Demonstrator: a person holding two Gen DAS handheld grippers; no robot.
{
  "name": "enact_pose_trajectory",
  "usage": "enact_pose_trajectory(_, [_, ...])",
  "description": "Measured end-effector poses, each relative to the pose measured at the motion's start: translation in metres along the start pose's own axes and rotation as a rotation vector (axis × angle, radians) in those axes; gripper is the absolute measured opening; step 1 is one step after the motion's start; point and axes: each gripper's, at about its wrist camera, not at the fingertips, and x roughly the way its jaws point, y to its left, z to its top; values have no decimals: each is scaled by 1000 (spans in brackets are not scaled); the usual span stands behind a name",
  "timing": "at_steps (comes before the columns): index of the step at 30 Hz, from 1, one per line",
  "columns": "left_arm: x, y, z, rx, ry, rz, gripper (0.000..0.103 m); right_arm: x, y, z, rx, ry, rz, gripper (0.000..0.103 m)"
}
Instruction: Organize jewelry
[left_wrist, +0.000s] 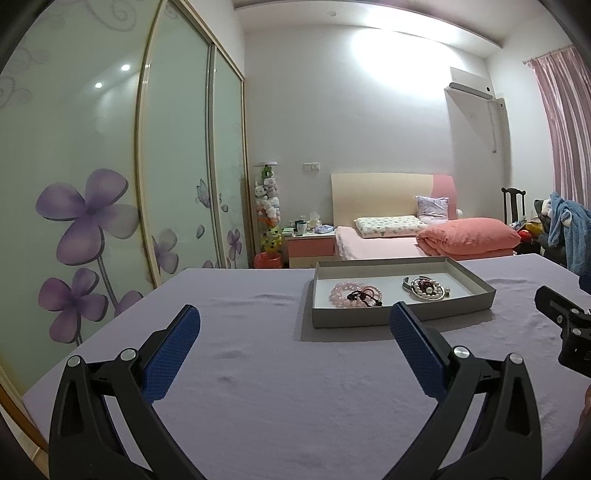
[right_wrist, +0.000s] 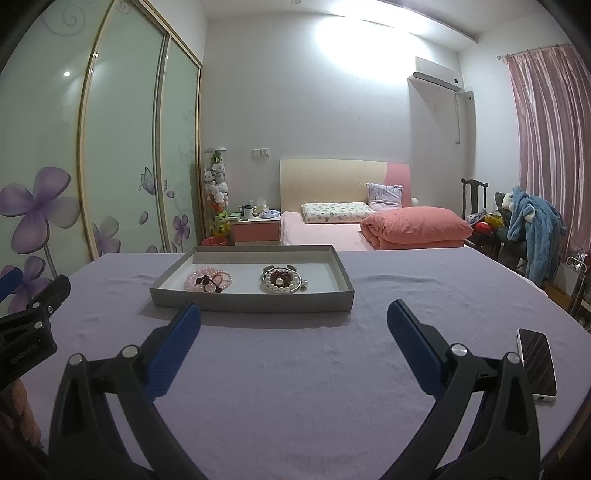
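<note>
A shallow grey tray (left_wrist: 402, 315) (right_wrist: 251, 303) sits on the purple-covered table (left_wrist: 258, 369) (right_wrist: 295, 369). Inside it, a pile of pink bead bracelets with a dark one (left_wrist: 355, 294) (right_wrist: 209, 280) lies on the left. A pearl bracelet with a metal bangle (left_wrist: 425, 288) (right_wrist: 283, 281) lies on the right. My left gripper (left_wrist: 295, 314) hovers open over the cloth, short of the tray, nothing between its blue pads. My right gripper (right_wrist: 294, 313) is also open and empty, just in front of the tray's near wall.
A phone (right_wrist: 537, 363) lies near the table's right edge. A wardrobe with flower-printed sliding doors (left_wrist: 110, 184) runs along the left. Beyond the table stand a pink bed (left_wrist: 424, 236), a nightstand (left_wrist: 310, 249) and a chair draped with blue clothing (right_wrist: 532, 225).
</note>
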Motion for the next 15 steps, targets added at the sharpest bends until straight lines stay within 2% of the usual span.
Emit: enact_pose_trajectory(15, [-2,0,3,-10,-8,-34,101,0,1,0,-1,0,-1,99])
